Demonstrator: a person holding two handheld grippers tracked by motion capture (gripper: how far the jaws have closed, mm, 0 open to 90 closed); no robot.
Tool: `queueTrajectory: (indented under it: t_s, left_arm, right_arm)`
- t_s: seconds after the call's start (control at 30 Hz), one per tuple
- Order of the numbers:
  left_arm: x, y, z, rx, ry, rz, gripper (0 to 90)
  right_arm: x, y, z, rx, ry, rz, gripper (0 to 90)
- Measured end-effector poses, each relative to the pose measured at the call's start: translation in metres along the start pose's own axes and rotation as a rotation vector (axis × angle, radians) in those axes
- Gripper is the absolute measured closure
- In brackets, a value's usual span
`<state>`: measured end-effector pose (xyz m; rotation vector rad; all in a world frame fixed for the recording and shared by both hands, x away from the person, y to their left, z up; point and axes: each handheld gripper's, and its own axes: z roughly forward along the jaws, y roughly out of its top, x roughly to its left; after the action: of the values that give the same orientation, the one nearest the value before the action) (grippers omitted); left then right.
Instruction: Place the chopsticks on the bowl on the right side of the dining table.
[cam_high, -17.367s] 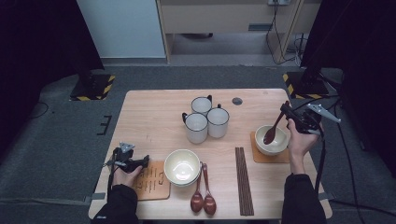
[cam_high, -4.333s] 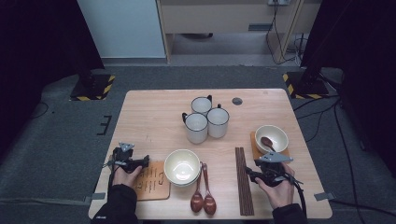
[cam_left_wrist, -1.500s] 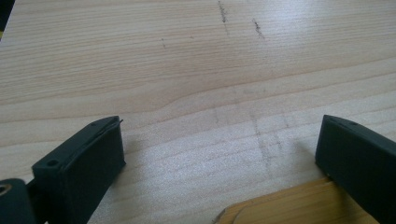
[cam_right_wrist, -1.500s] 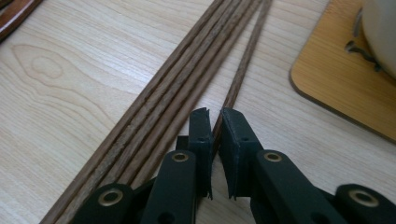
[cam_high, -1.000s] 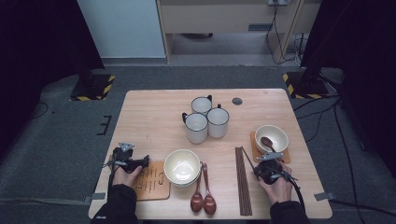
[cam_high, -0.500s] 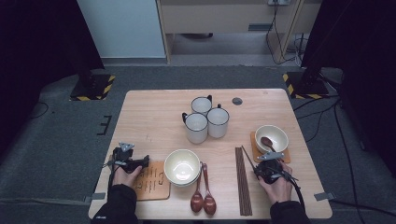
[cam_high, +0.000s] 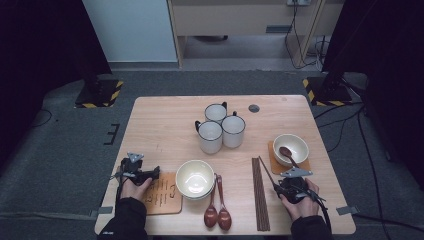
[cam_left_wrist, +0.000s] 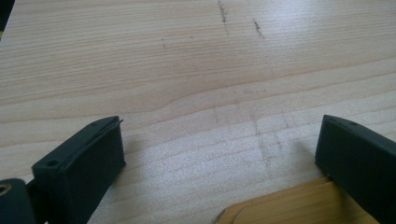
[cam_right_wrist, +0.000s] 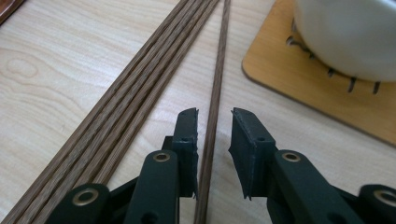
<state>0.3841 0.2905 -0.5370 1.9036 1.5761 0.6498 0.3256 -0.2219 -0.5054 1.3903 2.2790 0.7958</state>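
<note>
My right gripper (cam_high: 280, 184) (cam_right_wrist: 214, 114) lies low on the table at the front right. Its jaws have just been opening and now stand open on either side of a single dark chopstick (cam_right_wrist: 219, 70) (cam_high: 265, 167), with the pads clear of it. That stick lies on the wood, slanted away from the bundle of chopsticks (cam_high: 260, 195) (cam_right_wrist: 140, 79) to its left. Beyond it a white bowl (cam_high: 290, 148) (cam_right_wrist: 345, 32) with a brown spoon inside sits on a wooden coaster (cam_high: 274, 162) (cam_right_wrist: 289, 79). My left gripper (cam_high: 152, 172) (cam_left_wrist: 219, 144) rests open and empty at the front left.
Three white mugs (cam_high: 220, 127) stand mid-table. A stacked white bowl (cam_high: 195, 178) and two brown spoons (cam_high: 216, 210) lie near the front. A wooden board with writing (cam_high: 162, 195) (cam_left_wrist: 289, 205) lies under my left gripper's right jaw. A small dark disc (cam_high: 254, 108) sits at the back.
The right hand has come from the bowl at the right down to the chopsticks, and one stick now lies slanted apart from the bundle. The left hand has stayed put.
</note>
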Motion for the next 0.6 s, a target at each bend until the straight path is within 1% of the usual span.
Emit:
queueTrajectory:
  t_s: [0.13, 0.3, 0.6]
  left_arm:
    - [0.0000, 0.0000, 0.0000, 0.000, 0.000, 0.000, 0.1]
    - [0.0000, 0.0000, 0.0000, 0.000, 0.000, 0.000, 0.1]
    - [0.0000, 0.0000, 0.0000, 0.000, 0.000, 0.000, 0.1]
  right_arm:
    - [0.0013, -0.0036, -0.0010, 0.011, 0.005, 0.004, 74.4]
    - [0.0016, -0.0045, 0.0008, 0.041, 0.006, 0.017, 77.2]
    - [0.0032, -0.0051, 0.0048, 0.073, -0.010, 0.015, 80.2]
